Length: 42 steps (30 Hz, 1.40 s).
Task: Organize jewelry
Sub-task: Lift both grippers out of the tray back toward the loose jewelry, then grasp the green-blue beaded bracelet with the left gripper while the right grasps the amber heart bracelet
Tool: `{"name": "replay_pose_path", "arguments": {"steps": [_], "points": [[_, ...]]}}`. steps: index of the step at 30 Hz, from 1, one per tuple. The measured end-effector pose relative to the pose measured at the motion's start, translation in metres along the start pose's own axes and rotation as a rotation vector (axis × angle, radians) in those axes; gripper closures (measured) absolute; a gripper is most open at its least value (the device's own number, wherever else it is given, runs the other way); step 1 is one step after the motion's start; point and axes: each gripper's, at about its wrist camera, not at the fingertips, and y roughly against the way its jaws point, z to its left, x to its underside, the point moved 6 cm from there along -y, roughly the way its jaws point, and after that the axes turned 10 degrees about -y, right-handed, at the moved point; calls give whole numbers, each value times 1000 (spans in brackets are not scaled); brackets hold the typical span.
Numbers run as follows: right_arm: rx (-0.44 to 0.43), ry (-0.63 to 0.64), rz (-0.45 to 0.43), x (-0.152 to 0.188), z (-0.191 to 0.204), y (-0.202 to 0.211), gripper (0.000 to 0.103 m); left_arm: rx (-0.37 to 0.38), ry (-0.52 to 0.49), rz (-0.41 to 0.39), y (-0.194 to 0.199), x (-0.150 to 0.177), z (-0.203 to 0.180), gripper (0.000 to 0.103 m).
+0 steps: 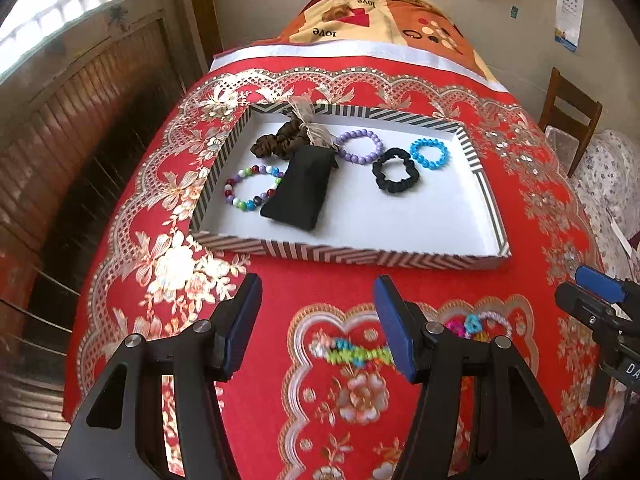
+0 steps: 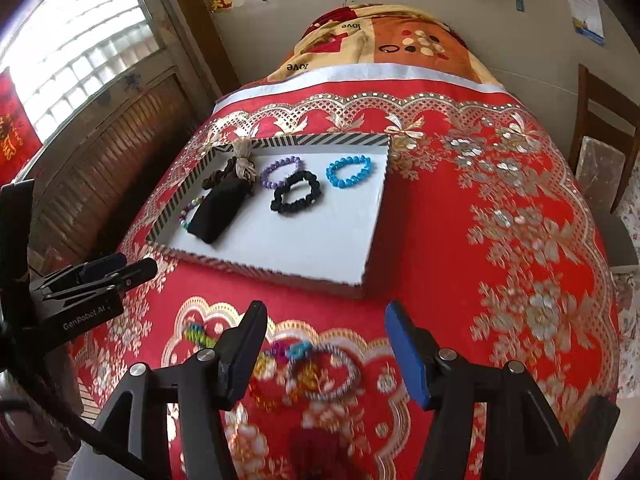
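A striped tray [image 1: 256,246] with a white floor lies on the red floral cloth. In it are a brown scrunchie [image 1: 276,142], a black pouch [image 1: 300,188], a multicolour bead bracelet [image 1: 252,188], a purple bead bracelet [image 1: 360,146], a black scrunchie [image 1: 396,170] and a blue bead bracelet [image 1: 430,152]. On the cloth in front of the tray lie a green-and-blue bracelet [image 1: 352,354], a striped ring bracelet [image 2: 324,376] and a small pink and blue piece [image 2: 288,350]. My left gripper [image 1: 320,320] is open above the green bracelet. Open too, my right gripper [image 2: 326,320] hovers over the striped ring; neither holds anything.
A folded patterned blanket [image 1: 380,12] lies at the table's far end. A wooden chair [image 1: 568,120] stands at the right. A window and a slatted wooden panel [image 1: 80,120] run along the left, beyond the table edge.
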Motion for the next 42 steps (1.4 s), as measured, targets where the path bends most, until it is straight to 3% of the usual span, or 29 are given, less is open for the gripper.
{"name": "replay_pose_path", "arguments": {"steps": [15,23,27,32,37,42], "points": [[-9,-5,1,43,-15,28,43,36,39,0,28,36,-1,45],[-13,-2,37,59,-15,19,43,87,122,76,14,64,24,45],[-25,9,58,64,-13,11,43,147,170,116,3,75,30,45],[-61,10,81,66,-8,-3,43,197,162,132,-6,73,23,45],[-77,15,107,62,0,-22,55,254,221,170,-25,68,21,45],[-64,43,140,60,7,-46,66,255,250,213,-45,62,23,45]]}}
